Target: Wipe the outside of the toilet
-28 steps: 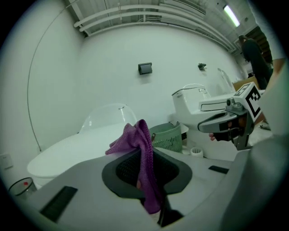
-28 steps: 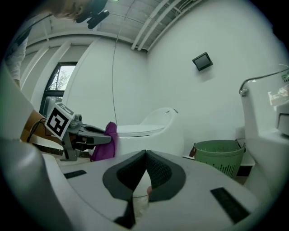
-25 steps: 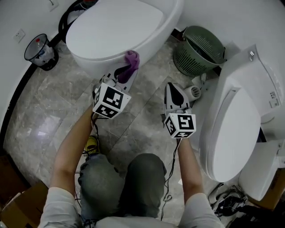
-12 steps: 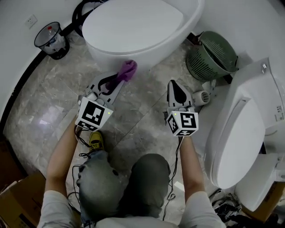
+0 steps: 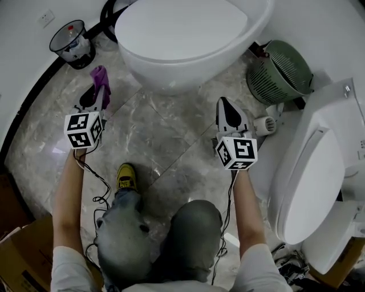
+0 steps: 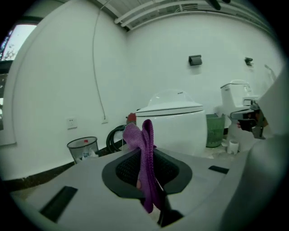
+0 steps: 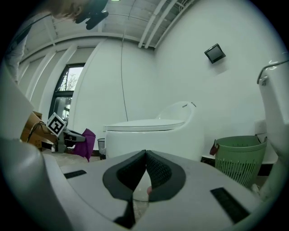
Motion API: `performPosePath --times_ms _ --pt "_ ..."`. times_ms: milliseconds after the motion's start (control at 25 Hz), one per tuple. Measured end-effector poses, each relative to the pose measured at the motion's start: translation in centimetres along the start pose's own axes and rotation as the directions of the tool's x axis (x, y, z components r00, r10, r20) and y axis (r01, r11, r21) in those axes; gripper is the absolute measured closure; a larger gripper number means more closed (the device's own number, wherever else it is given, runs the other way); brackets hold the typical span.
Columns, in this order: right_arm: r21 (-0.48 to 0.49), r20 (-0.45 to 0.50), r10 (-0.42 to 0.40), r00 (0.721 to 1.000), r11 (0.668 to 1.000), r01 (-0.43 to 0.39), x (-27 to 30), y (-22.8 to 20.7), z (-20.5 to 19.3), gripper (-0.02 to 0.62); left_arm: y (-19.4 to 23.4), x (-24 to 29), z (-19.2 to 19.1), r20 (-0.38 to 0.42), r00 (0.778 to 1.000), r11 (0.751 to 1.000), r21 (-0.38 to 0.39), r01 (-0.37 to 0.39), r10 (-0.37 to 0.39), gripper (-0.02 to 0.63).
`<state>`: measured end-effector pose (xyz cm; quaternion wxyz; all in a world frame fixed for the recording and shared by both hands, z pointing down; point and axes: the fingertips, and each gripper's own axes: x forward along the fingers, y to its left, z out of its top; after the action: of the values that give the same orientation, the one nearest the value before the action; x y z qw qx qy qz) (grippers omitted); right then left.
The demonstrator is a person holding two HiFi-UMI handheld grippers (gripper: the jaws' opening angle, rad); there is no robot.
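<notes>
The round white toilet (image 5: 182, 43) with its lid down stands at the top of the head view; it also shows as the toilet (image 6: 174, 124) and the toilet (image 7: 149, 133) ahead of each gripper. My left gripper (image 5: 98, 85) is off to the toilet's left, above the floor, shut on a purple cloth (image 5: 99, 77). That purple cloth (image 6: 144, 153) sticks up between the pads. My right gripper (image 5: 226, 108) hovers over the floor in front of the toilet's right side, shut with nothing in it.
A second white toilet (image 5: 311, 182) stands at the right. A green slatted basket (image 5: 279, 71) sits between the two toilets. A small wire waste bin (image 5: 71, 43) and a black hose coil (image 5: 111, 11) are at the back left. A cardboard box (image 5: 23, 256) lies at bottom left.
My left gripper has swung away from the toilet's front to the left with the purple cloth still in it. The right gripper has barely moved.
</notes>
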<state>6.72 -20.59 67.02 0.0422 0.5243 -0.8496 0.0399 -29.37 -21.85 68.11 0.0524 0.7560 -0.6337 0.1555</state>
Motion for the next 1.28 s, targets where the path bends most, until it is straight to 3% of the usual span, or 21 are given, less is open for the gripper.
performPosePath --times_ms 120,280,480,760,1080,1280 --pt "-0.004 -0.006 -0.001 1.0 1.0 0.001 0.1 0.1 -0.6 0.588 0.7 1.9 -0.4 -0.011 0.999 0.999 -0.015 -0.038 0.038 0.537" --pt "0.009 -0.017 -0.014 1.0 1.0 0.014 -0.2 0.0 -1.5 0.588 -0.7 4.2 0.2 -0.002 1.0 1.0 0.017 -0.022 0.022 0.537" --pt "0.006 -0.033 -0.008 0.999 1.0 0.008 -0.2 -0.1 -1.7 0.588 -3.6 5.8 -0.1 -0.007 0.999 0.999 0.018 0.05 -0.049 0.537" --pt "-0.004 -0.011 0.01 1.0 1.0 -0.01 -0.3 0.1 -0.8 0.588 -7.6 5.8 0.8 0.006 0.99 0.986 0.083 0.142 -0.143 0.537" --pt "-0.027 0.009 0.025 1.0 0.999 -0.025 -1.4 1.1 0.3 0.588 -14.5 4.5 1.4 0.0 0.956 0.94 0.183 0.287 -0.292 0.537" --pt "-0.041 0.012 0.011 1.0 0.999 -0.01 -2.9 0.5 0.4 0.588 -17.4 4.9 1.9 0.011 0.95 0.933 0.19 0.306 -0.313 0.537"
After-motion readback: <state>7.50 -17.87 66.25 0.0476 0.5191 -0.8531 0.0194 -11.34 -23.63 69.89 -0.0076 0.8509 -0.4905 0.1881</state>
